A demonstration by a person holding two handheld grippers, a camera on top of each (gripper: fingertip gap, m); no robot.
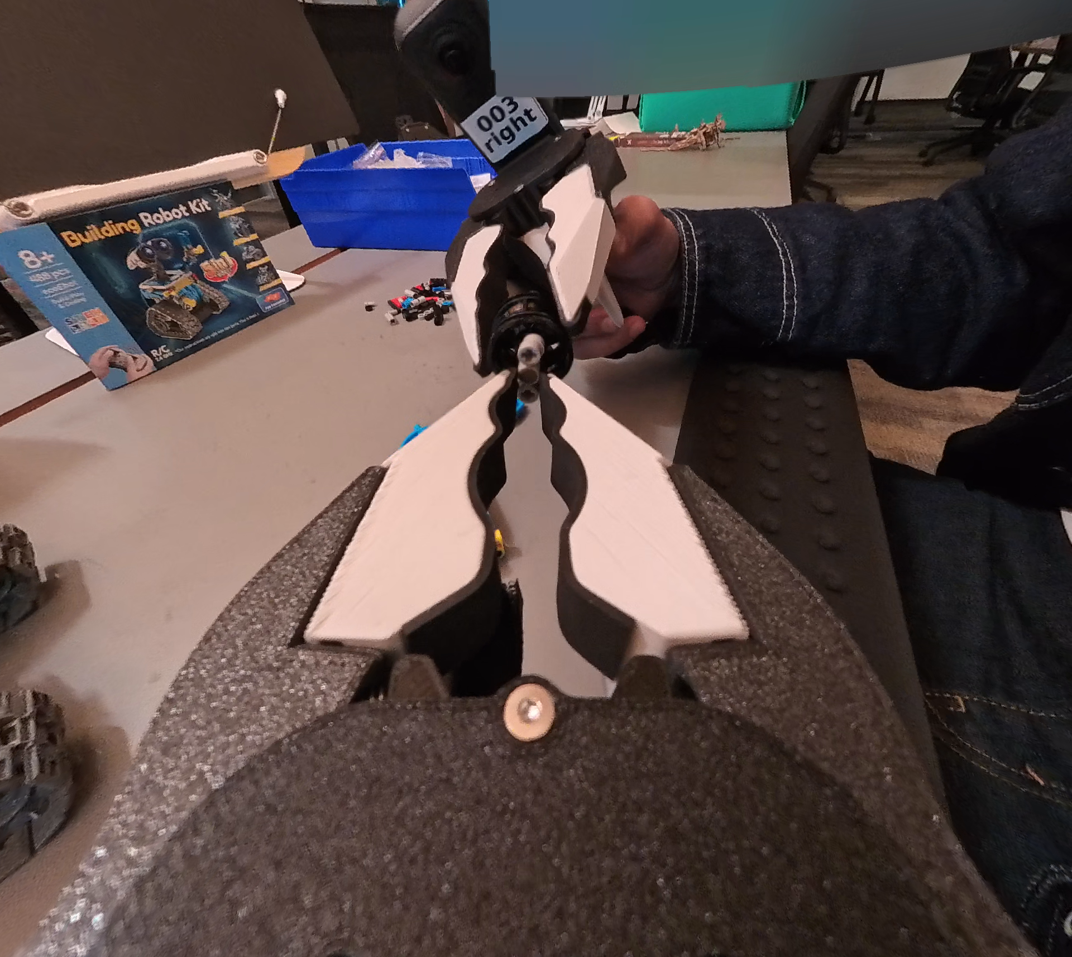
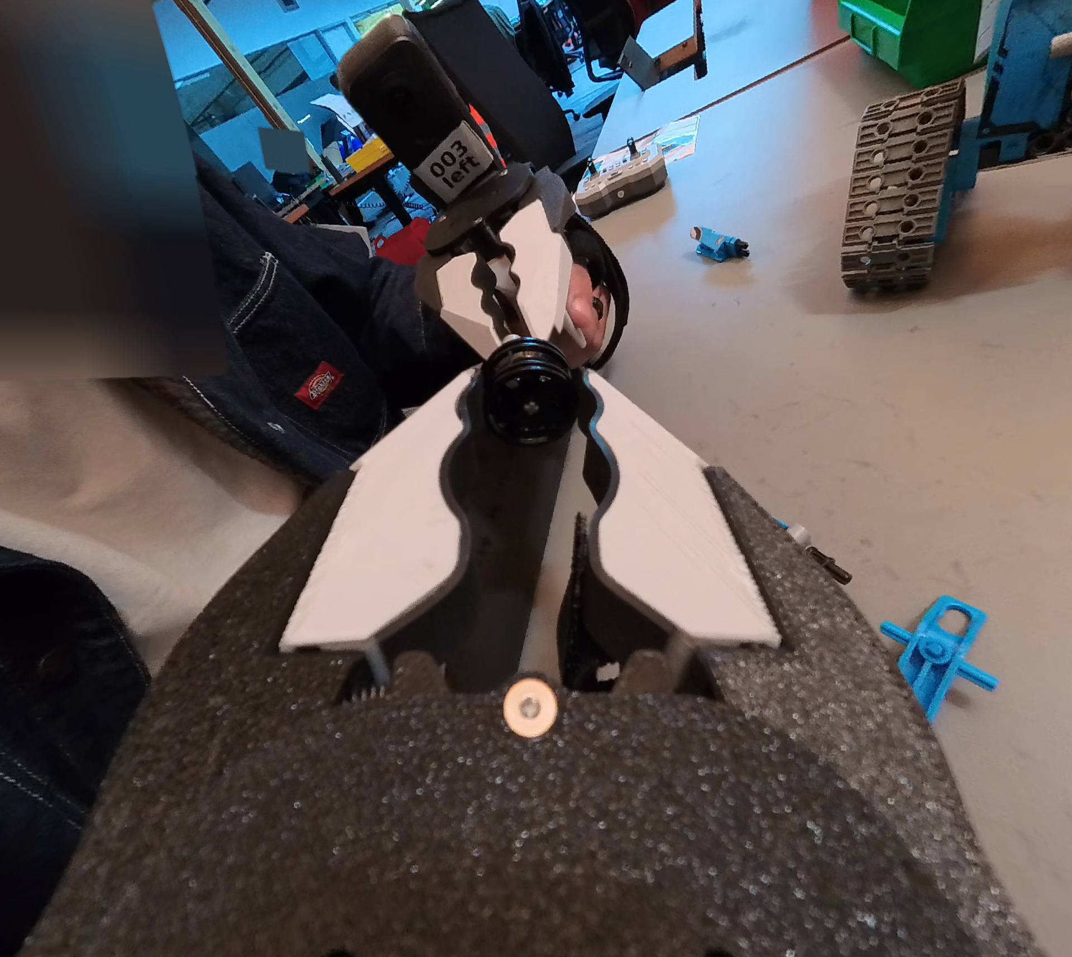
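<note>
Right gripper (image 2: 531, 395) pinches black wheel (image 2: 531, 407); left gripper (image 1: 527, 384) pinches its grey axle (image 1: 529, 358); blue bin (image 1: 383, 204) holds clear bags.

The left tongs (image 1: 529, 385) pinch a small grey axle pin (image 1: 529, 360) that pokes from a black wheel (image 1: 525, 329) gripped by the right tongs (image 1: 522, 331). Far left on the grey table (image 1: 243, 442) stands a robot kit box (image 1: 148, 279), with loose small bricks (image 1: 420, 300) right of it.
</note>
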